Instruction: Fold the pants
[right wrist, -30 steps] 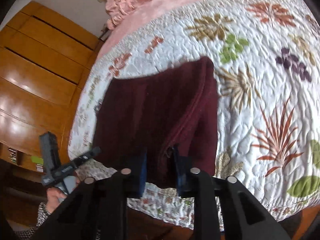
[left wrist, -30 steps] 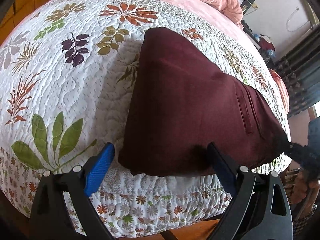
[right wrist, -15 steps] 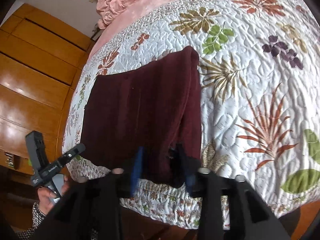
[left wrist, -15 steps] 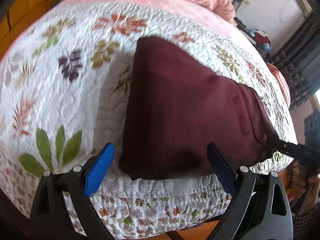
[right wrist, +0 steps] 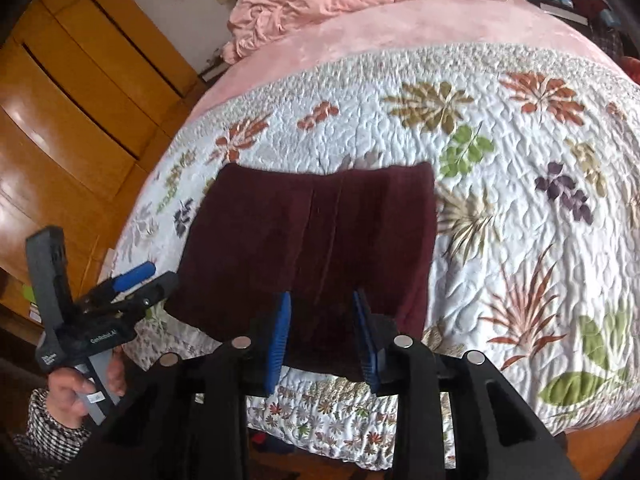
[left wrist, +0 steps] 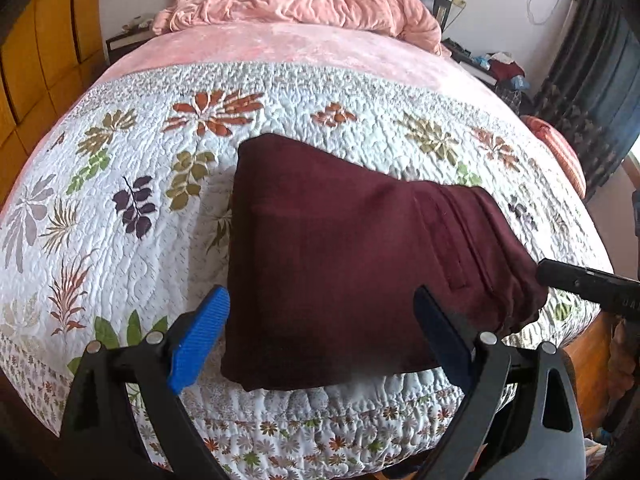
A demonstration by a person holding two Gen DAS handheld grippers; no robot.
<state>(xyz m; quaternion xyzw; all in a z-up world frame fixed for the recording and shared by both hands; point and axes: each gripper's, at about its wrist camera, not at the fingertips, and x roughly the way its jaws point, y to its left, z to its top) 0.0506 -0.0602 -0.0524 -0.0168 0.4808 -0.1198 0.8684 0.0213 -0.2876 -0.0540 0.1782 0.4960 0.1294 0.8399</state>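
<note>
Maroon pants, folded into a compact block, lie on the quilted floral bedspread near the bed's front edge, with a pocket seam showing on top.

In the left wrist view the left gripper tilts steeply down over the near edge of the pants, its blue-padded fingers spread wide and holding nothing; the pants lie beyond and between them, untouched. The right wrist view shows a hand in a checked sleeve holding this tool by its grip, off the bed's left corner.

The right gripper also points steeply down at the front edge. Its fingers are closing, a narrow gap between them, with the pants' near hem in that gap; whether the pads press the cloth, I cannot tell.
</note>
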